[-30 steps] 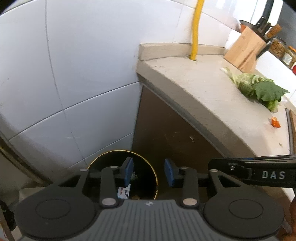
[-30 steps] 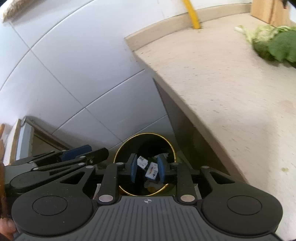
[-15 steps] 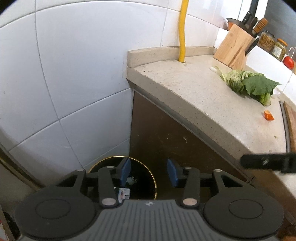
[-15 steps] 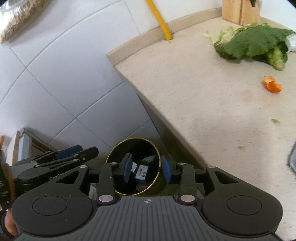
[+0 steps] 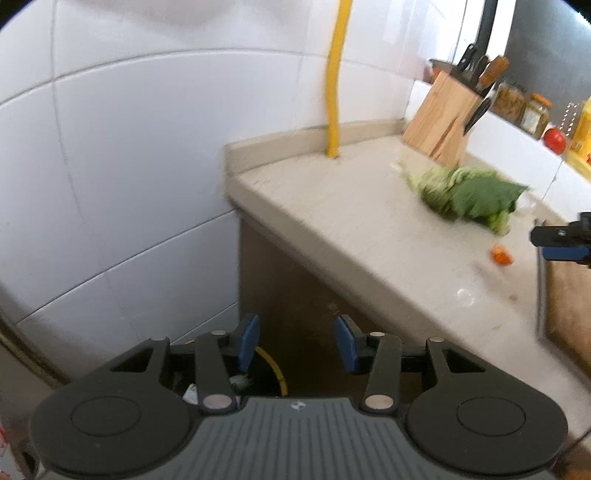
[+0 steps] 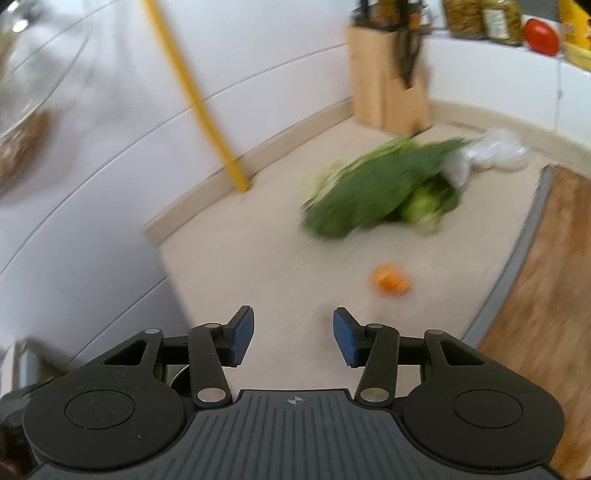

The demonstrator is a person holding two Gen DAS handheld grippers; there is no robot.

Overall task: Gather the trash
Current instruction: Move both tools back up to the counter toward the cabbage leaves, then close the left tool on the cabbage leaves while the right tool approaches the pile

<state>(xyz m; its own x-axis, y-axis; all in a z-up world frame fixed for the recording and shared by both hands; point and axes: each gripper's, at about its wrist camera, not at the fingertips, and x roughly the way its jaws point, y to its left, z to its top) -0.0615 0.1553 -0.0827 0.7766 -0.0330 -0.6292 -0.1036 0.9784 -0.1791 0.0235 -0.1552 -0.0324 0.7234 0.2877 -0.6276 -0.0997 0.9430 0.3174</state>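
Observation:
My right gripper [image 6: 293, 341] is open and empty above the beige counter [image 6: 266, 258], a short way in front of a small orange scrap [image 6: 390, 282]. A pile of green leaves [image 6: 380, 188] lies beyond it, with a crumpled clear plastic bag [image 6: 491, 153] at its far end. My left gripper [image 5: 295, 345] is open and empty, off the counter's end above the black gold-rimmed bin [image 5: 271, 369], which holds paper scraps. The left wrist view also shows the leaves [image 5: 469, 197], the orange scrap [image 5: 501, 255] and the right gripper's fingertips [image 5: 561, 242].
A wooden knife block [image 6: 388, 81] stands at the back by the tiled wall. A yellow pipe [image 6: 195, 96] meets the counter's back edge. Jars and a tomato [image 6: 541, 31] sit on a ledge. A wooden board [image 6: 546, 295] lies at the right.
My right gripper released trash over the bin, opened wider, and swung up over the counter toward the orange scrap. My left gripper lifted and tilted up, so the bin is nearly out of view.

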